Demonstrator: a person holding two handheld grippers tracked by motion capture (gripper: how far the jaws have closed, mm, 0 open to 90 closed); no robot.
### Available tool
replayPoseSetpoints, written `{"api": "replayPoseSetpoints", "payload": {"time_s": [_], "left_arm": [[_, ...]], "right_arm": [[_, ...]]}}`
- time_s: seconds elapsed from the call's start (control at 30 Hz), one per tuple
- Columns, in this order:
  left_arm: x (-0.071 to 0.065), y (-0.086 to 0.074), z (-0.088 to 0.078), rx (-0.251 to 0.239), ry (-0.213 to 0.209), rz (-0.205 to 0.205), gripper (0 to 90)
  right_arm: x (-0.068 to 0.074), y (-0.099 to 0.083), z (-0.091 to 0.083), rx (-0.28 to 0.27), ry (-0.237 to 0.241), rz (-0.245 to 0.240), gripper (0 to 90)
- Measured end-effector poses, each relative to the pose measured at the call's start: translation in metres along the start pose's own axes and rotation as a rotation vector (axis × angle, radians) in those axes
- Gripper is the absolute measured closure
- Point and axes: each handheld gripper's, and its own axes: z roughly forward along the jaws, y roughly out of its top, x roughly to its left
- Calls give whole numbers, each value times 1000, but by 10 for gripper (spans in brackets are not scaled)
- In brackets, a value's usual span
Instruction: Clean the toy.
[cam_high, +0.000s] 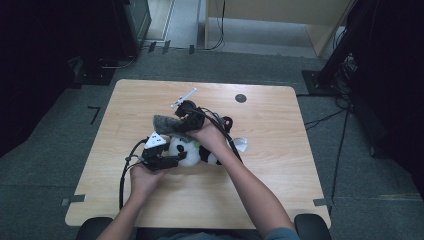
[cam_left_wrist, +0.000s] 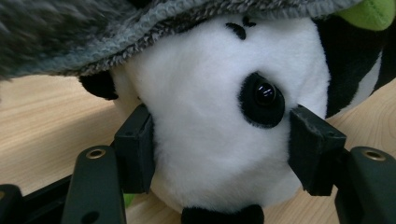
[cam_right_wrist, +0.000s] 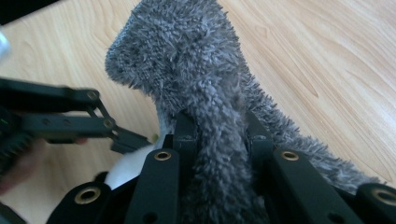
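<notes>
On bench: left gripper fingers squeeze soft, light panda toy head; right gripper pinches limp grey fuzzy cloth mid-fold; best hold cloth edge

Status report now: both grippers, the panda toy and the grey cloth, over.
Left gripper around white plush panda head, pads touching. Right gripper shut on grey fuzzy cloth, held over panda. Nothing in the way.

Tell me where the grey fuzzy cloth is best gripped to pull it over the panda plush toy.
Probably at its bunched fold, where the right gripper already pinches the grey fuzzy cloth, coming from above. The pile gathers thin there, while the left gripper flanks the panda plush toy's round head.
</notes>
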Motion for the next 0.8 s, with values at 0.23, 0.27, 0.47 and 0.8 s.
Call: {"api": "replayPoseSetpoints", "payload": {"time_s": [0.23, 0.27, 0.47, 0.8], "left_arm": [[2, -1, 0, -2, -10, -9, 340], [2, -1, 0, 0, -9, -7, 340], [2, -1, 1, -4, -6, -15, 342], [1, -1, 4, -8, -7, -17, 349]], "right_arm": [[-14, -12, -5, -11, -37, 27, 728], [-16, -13, -7, -10, -39, 33, 728], [-32, -26, -20, -2, -85, 70, 735], [-49, -42, -41, -39, -119, 92, 729]]}}
